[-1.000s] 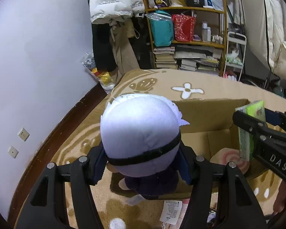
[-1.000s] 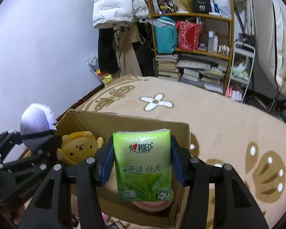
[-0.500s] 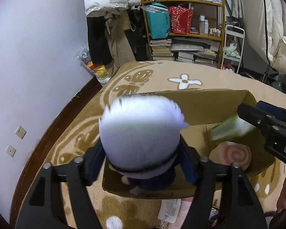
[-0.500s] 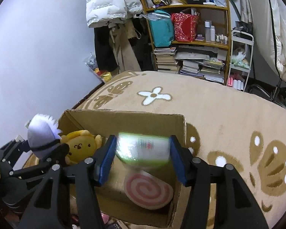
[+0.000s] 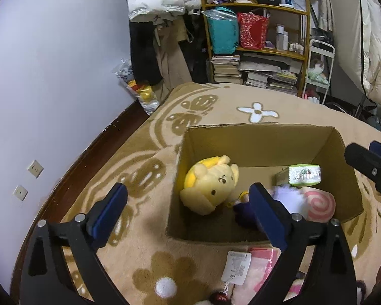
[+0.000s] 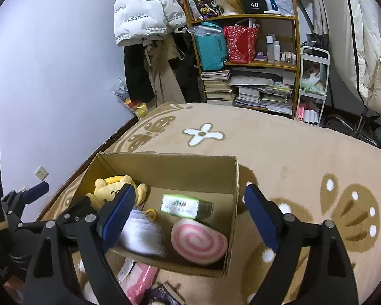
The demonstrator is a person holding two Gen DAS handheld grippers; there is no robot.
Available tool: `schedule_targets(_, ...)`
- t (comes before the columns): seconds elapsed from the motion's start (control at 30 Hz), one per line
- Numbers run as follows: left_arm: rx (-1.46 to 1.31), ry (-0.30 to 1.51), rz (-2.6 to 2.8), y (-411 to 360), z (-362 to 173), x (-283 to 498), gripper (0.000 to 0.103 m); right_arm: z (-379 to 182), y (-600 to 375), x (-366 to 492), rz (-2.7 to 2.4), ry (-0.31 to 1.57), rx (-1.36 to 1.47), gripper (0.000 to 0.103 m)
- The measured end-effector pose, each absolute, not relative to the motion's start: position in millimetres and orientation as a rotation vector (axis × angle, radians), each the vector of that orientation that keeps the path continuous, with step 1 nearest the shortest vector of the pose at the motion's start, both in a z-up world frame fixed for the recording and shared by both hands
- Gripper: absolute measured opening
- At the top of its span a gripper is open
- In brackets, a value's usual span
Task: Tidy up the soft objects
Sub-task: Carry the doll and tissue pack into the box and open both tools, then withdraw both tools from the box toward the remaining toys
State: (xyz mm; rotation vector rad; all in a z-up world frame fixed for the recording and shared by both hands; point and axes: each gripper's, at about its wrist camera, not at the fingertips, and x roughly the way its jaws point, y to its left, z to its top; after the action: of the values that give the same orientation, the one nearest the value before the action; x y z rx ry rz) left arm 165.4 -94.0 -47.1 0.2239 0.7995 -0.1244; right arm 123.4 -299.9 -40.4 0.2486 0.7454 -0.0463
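Note:
An open cardboard box (image 5: 254, 137) (image 6: 165, 160) stands on the rug. Inside lie a yellow plush (image 5: 210, 185) (image 6: 114, 188), a white-haired doll (image 5: 287, 198) (image 6: 142, 236), a green tissue pack (image 5: 302, 175) (image 6: 185, 206) and a pink swirl cushion (image 5: 320, 203) (image 6: 198, 241). My left gripper (image 5: 188, 211) is open and empty above the box's near left corner. My right gripper (image 6: 190, 213) is open and empty above the box's near side.
A pink packet with a white tag (image 5: 251, 269) (image 6: 139, 277) lies on the rug in front of the box. A wall with sockets (image 5: 28, 178) is on the left. A cluttered shelf (image 5: 256, 40), hanging coats (image 6: 149, 38) and a white cart (image 6: 312, 86) stand at the back.
Both grippers opened. The doll dropped from my left gripper into the box and the tissue pack dropped from my right gripper into it. Both grippers rose a little.

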Motion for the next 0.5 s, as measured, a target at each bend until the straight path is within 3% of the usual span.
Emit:
schedule_targets(0.3,0.155,0.881,-0.131,-65.0,-28.6,134.3,0.098,-32.9,-289.2,92.0,-0.043,0.787,0.26,0.093)
schedule_targets(0.4,0.183,0.881,-0.116,-59.3,-24.3,120.8,0.099,-29.6,-283.6,81.8,-0.037,0.804,0.265,0.102)
schedule_targets(0.5,0.183,0.895,-0.115,-54.4,-21.6,109.3,0.099,-24.6,-277.2,67.1,-0.042,0.79,0.267,0.103)
